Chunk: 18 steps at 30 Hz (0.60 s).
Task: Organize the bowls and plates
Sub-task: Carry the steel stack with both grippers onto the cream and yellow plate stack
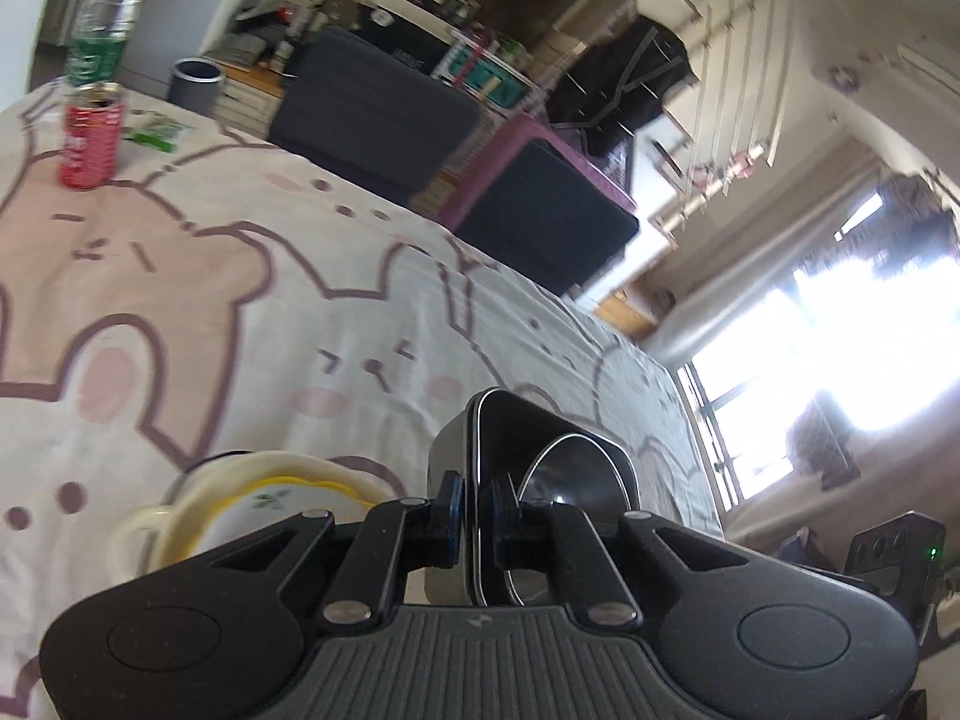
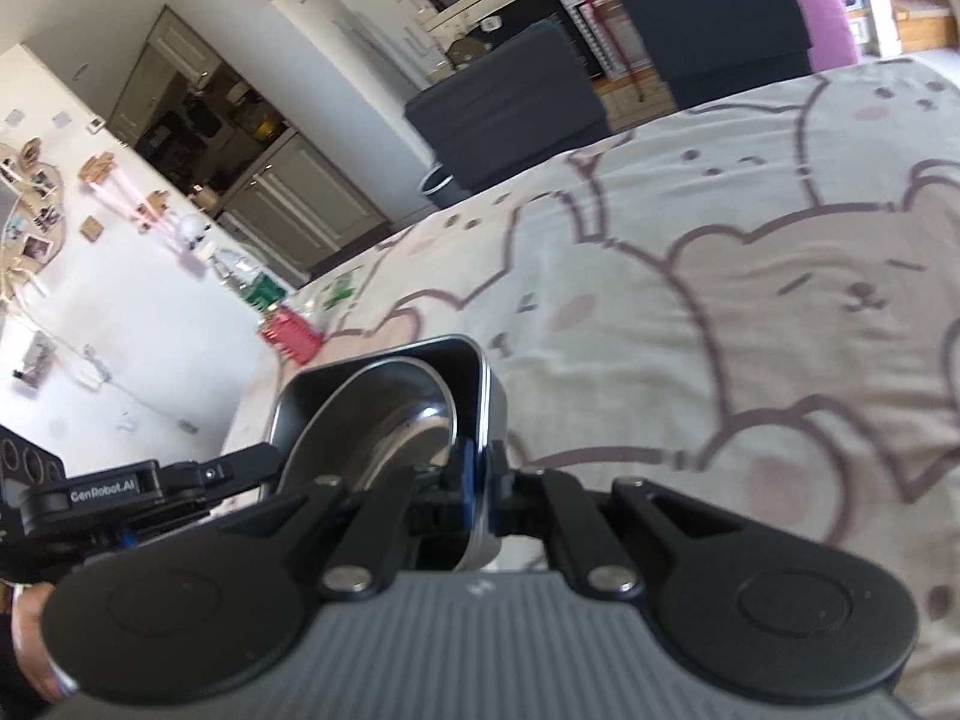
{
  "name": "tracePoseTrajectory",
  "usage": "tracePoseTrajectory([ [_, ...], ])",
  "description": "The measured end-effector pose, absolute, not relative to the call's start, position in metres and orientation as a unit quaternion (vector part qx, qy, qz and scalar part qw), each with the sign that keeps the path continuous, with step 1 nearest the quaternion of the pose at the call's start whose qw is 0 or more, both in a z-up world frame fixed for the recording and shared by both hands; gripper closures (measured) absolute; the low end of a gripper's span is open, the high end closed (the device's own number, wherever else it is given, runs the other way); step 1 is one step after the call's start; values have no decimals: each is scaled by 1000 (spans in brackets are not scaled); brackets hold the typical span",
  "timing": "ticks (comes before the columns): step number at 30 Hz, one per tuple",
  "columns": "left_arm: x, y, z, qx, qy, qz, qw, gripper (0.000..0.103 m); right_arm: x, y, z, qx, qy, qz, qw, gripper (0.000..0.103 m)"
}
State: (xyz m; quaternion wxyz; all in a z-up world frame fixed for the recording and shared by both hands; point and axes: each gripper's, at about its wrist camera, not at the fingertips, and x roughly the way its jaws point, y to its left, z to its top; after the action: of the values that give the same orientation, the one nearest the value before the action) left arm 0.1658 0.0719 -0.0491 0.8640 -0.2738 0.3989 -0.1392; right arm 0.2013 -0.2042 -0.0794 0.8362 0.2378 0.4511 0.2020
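Left wrist view, from left to right: a red can (image 1: 91,138) and a clear bottle (image 1: 105,24) stand at the far left corner of the bed (image 1: 252,300), whose bear-print cover fills the frame. A cream dish (image 1: 198,510) with a yellow inner rim lies just left of the left claw (image 1: 471,510). That claw is narrow and clamped on the near wall of a square metal tray (image 1: 456,456), inside which a round metal bowl (image 1: 570,468) leans tilted. At the far right edge, part of the right claw's body shows.

Right wrist view, from left to right: the left claw (image 2: 240,468) reaches in from the left onto the tray's far rim. The metal bowl (image 2: 384,426) sits tilted within the tray (image 2: 480,384). The right claw (image 2: 478,480), fully closed, pinches the tray's right wall. Only this view shows both claws on the tray; only the left view shows the cream dish. Dark stools (image 2: 510,108) stand beyond the bed's far edge.
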Motion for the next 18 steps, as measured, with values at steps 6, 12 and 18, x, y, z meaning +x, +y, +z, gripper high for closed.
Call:
tracePoseTrajectory([
  [6, 153, 103, -50, -284, 397, -110, 866, 93, 205, -171, -82, 232, 460, 230, 826, 98],
  [12, 144, 122, -57, -285, 407, -90, 863, 93, 207, -143, -88, 211, 478, 243, 817, 97],
  [18, 141, 130, -62, -285, 413, -84, 861, 93, 204, -128, -90, 194, 489, 247, 814, 96],
])
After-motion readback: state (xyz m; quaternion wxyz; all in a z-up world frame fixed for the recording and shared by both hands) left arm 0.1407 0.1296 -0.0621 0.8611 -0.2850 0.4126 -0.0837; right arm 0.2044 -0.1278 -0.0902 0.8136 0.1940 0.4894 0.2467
